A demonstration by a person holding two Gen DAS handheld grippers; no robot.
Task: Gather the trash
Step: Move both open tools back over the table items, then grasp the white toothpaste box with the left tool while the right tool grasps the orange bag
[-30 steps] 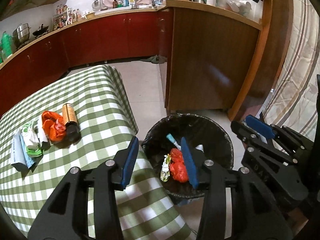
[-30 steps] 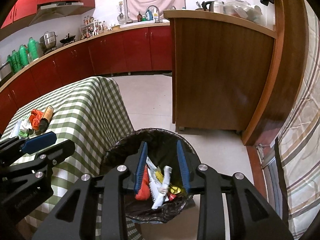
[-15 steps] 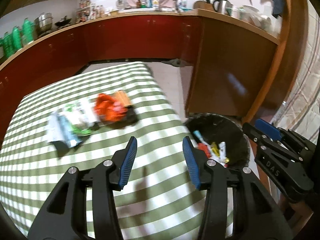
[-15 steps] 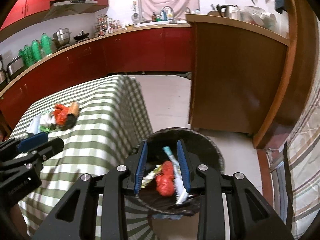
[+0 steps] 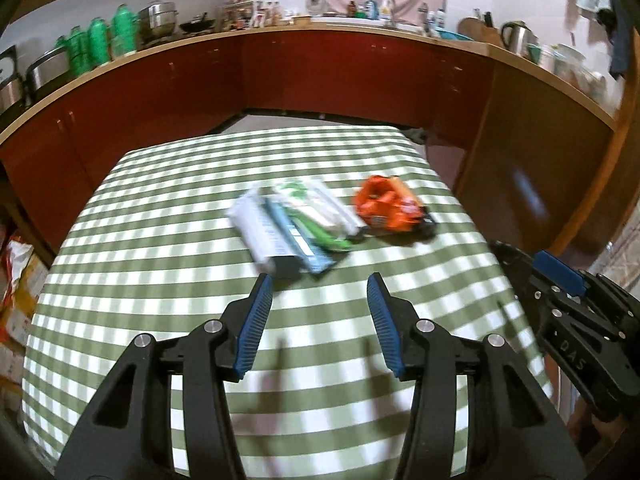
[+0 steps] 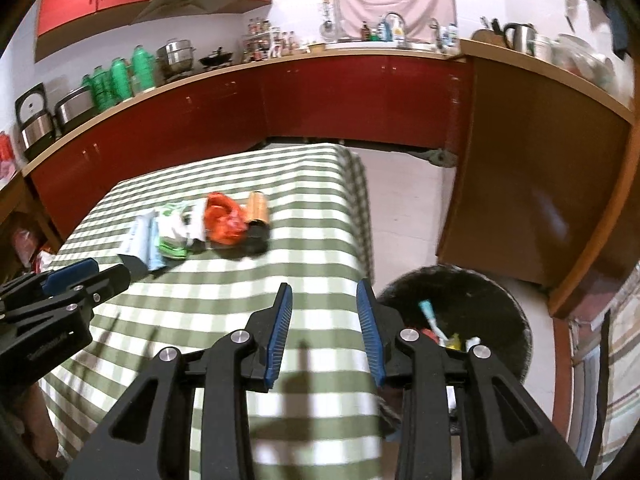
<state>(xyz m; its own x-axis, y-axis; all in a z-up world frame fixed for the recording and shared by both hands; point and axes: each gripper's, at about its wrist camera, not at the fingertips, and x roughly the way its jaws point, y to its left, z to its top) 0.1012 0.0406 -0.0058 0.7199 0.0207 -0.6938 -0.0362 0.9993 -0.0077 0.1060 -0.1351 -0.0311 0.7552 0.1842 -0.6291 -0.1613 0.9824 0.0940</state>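
Note:
Trash lies in a cluster on the green-checked table (image 5: 160, 208): a white tube (image 5: 256, 232), a blue packet (image 5: 292, 236), a green-and-white wrapper (image 5: 316, 208), an orange wrapper (image 5: 380, 204) and a brown cylinder (image 6: 256, 210). My left gripper (image 5: 320, 300) hangs open and empty just short of the tube. My right gripper (image 6: 324, 320) is open and empty over the table's right edge. A black-lined bin (image 6: 492, 304) on the floor to the right holds several discarded pieces.
Red kitchen cabinets (image 5: 280, 68) curve round the far side, their counter crowded with pots and bottles. A wooden counter end (image 6: 532, 184) stands right of the table, with tiled floor (image 6: 400, 200) between. Boxes (image 5: 16, 280) sit left of the table.
Both grippers swung left, from above the bin to over the table. The trash cluster is now ahead of the left gripper. Both have stayed open and empty.

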